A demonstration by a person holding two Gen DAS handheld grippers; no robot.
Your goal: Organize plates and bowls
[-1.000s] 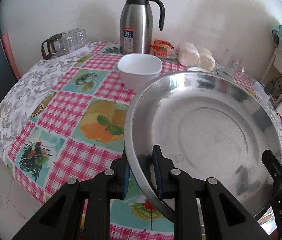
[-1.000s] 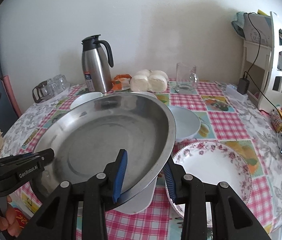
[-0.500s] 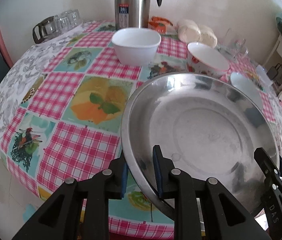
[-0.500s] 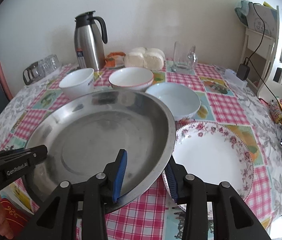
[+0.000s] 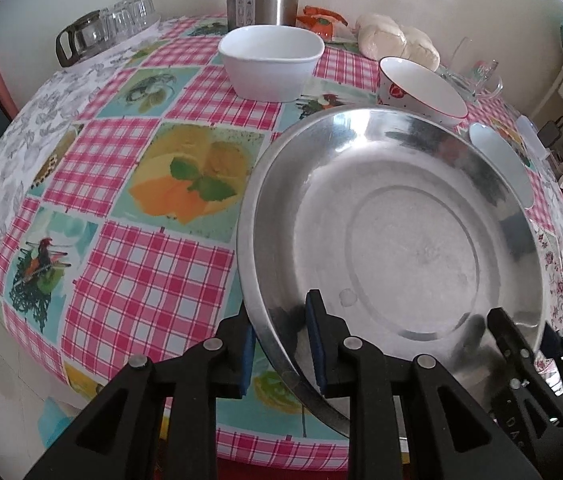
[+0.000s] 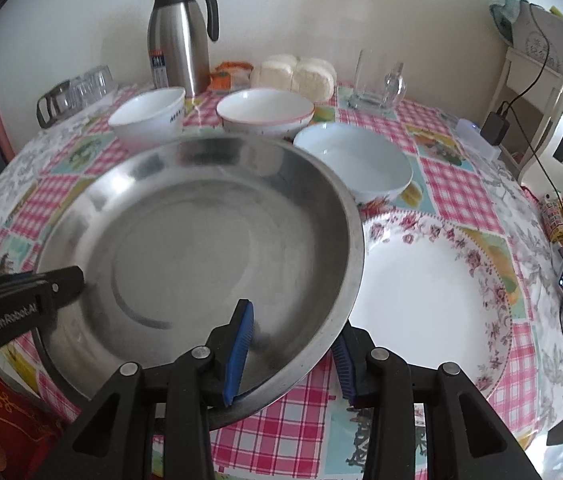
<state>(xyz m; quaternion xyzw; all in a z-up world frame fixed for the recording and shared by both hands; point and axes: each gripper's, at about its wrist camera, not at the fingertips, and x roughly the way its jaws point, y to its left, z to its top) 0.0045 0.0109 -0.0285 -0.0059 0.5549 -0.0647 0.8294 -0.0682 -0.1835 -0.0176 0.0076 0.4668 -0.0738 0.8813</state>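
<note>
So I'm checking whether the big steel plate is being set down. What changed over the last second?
The steel plate has come down toward the checked tablecloth, so the bowls behind it now show. The left gripper and right gripper stay clamped on its rim. The white square bowl, pale blue bowl and floral plate kept their places.

We are seeing a wide, shallow steel plate (image 6: pixel 201 240) tilting slightly above the table, its rim overlapping a white plate with a floral border (image 6: pixel 433 300). Beyond it three bowls are sitting upright: a squarish white bowl (image 6: pixel 147 120), a red-rimmed bowl (image 6: pixel 265 114) and a pale blue bowl (image 6: pixel 355 162).
</note>
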